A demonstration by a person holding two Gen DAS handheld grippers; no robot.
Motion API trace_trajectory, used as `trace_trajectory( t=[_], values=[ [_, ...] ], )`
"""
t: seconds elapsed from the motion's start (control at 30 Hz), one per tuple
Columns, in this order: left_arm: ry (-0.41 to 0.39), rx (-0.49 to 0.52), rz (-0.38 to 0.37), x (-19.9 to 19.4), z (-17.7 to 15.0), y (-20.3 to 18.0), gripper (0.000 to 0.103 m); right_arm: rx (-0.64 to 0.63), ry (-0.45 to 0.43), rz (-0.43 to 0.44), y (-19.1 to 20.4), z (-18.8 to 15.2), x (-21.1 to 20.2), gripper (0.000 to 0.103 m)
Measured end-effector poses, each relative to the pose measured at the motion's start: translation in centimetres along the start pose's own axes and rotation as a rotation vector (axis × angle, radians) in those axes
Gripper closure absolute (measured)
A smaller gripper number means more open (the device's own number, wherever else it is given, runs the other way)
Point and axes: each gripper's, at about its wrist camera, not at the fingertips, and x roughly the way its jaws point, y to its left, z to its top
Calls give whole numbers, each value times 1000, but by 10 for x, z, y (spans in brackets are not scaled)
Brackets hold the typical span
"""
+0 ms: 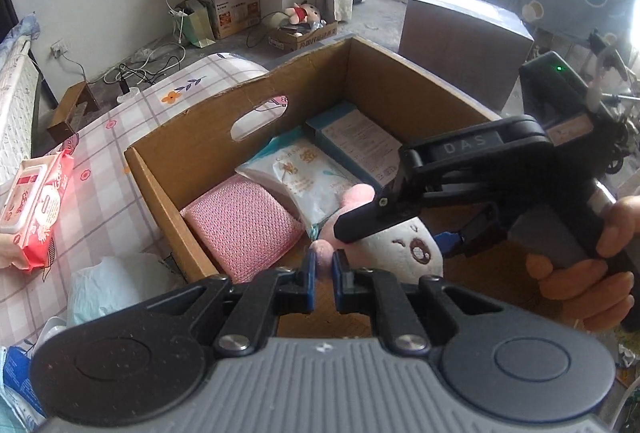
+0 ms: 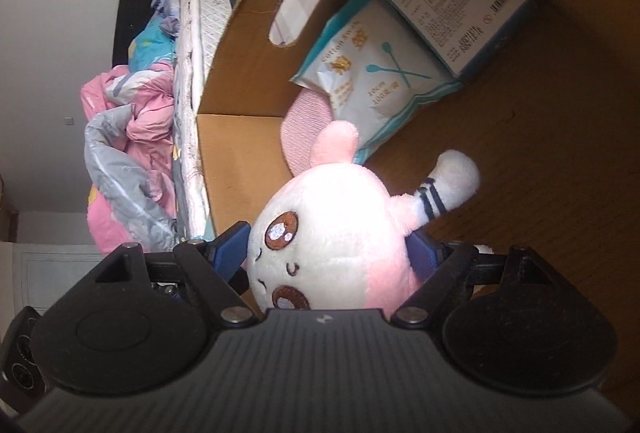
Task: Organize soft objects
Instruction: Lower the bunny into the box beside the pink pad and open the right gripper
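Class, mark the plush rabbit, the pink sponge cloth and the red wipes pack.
plush rabbit [image 2: 332, 253]: right wrist view, on its face.
pink sponge cloth [image 1: 242, 223]: left wrist view, its middle.
red wipes pack [image 1: 34, 209]: left wrist view, its top.

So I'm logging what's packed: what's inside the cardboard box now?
Inside the box: a pink pad, a cotton swab pack, a blue carton and a plush rabbit. The rabbit covers part of the pad; anything beneath is hidden.

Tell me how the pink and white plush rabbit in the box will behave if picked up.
The plush rabbit is probably light and squashy: it looks fluffy and stuffed. Its ear would likely flop. Its round head may roll when pushed.
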Motion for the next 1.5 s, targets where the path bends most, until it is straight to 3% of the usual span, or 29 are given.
trace_trajectory(
  t=[0.13,0.33,0.37,0.47,0.5,0.63,0.77,0.87,1.07,1.2,1.5],
  values=[
    [22,20,20,8,1,2,94,27,27,-49,-6,7,11,19],
    [38,23,40,9,5,5,94,19,9,-42,-3,8,11,17],
    [39,23,41,9,5,6,94,15,-2,-43,-2,9,11,20],
    [41,25,43,6,7,6,94,20,-16,-40,-1,9,12,49],
    [47,26,44,6,8,5,94,28,-6,-37,-2,8,14,50],
    [35,10,38,3,7,7,84,43,16,-35,-3,9,23,51],
    [-19,1,34,-9,8,6,66,43,25,-48,1,9,31,51],
    [-57,-2,40,-21,7,7,63,30,22,-59,4,10,34,49],
    [-136,-52,69,-57,-4,23,46,11,15,-74,10,9,36,43],
    [-186,-131,104,-93,-25,46,38,-1,-19,-70,14,8,26,33],
    [-276,-328,271,-176,-102,104,28,-87,-116,-54,34,-10,-18,30]
  ],
)
